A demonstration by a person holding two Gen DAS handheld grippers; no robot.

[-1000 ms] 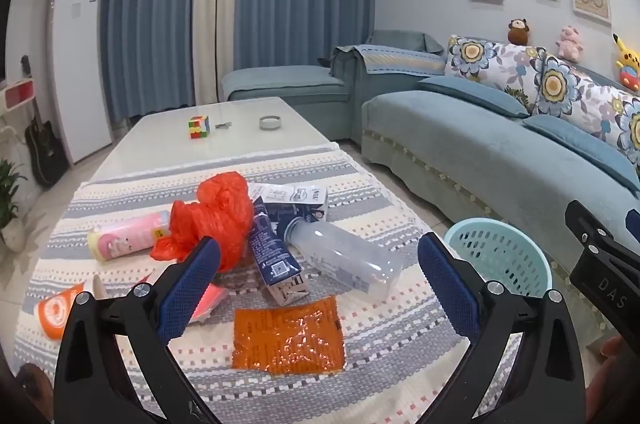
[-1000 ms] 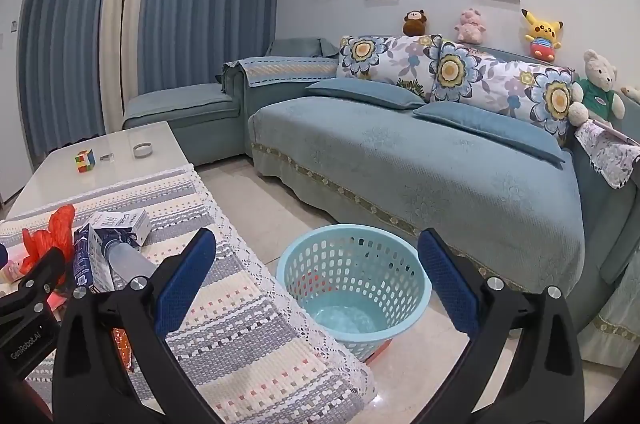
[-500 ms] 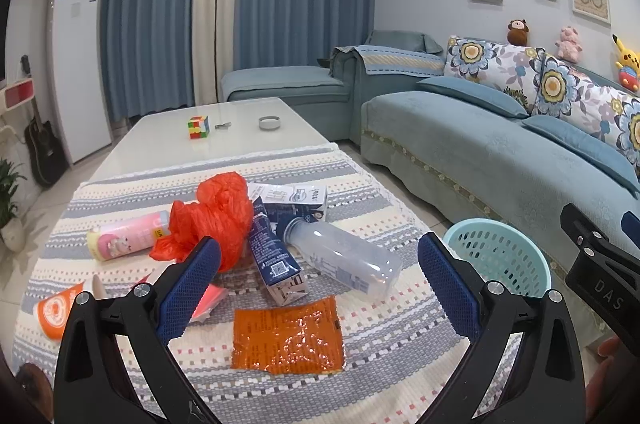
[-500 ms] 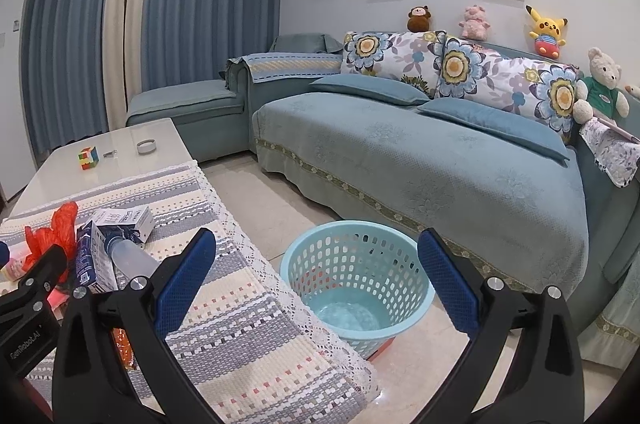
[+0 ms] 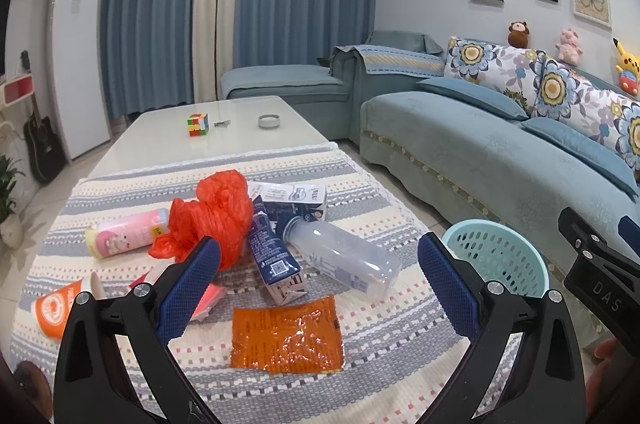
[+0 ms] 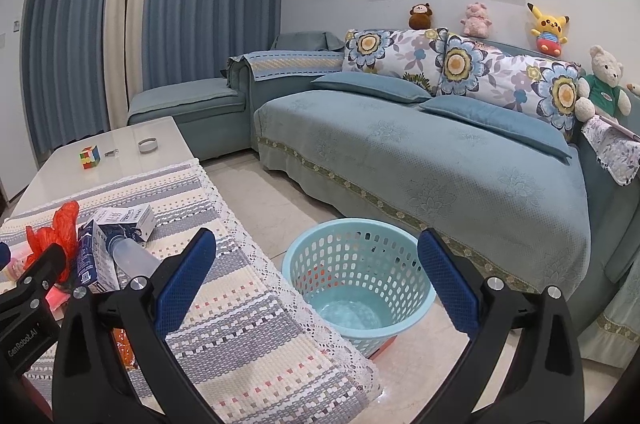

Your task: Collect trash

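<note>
Trash lies on the striped cloth (image 5: 380, 376): an orange foil wrapper (image 5: 286, 334), a clear plastic bottle (image 5: 340, 256), a dark blue carton (image 5: 274, 256), a white carton (image 5: 292, 194), a crumpled red bag (image 5: 212, 212), a pink tube (image 5: 124, 232) and an orange cup (image 5: 60, 306). My left gripper (image 5: 316, 284) is open and empty, above the wrapper. My right gripper (image 6: 316, 282) is open and empty, above the light blue basket (image 6: 360, 280) on the floor, which also shows in the left wrist view (image 5: 500, 260).
A puzzle cube (image 5: 198, 124) and a small white ring (image 5: 268, 121) sit on the bare far end of the table (image 5: 168, 144). A blue sofa (image 6: 440, 152) runs along the right. The cloth's lace edge (image 6: 280, 284) hangs beside the basket.
The right gripper's view has shifted slightly, with the basket sliding a little right in frame. The left gripper has barely moved. Both stay open.
</note>
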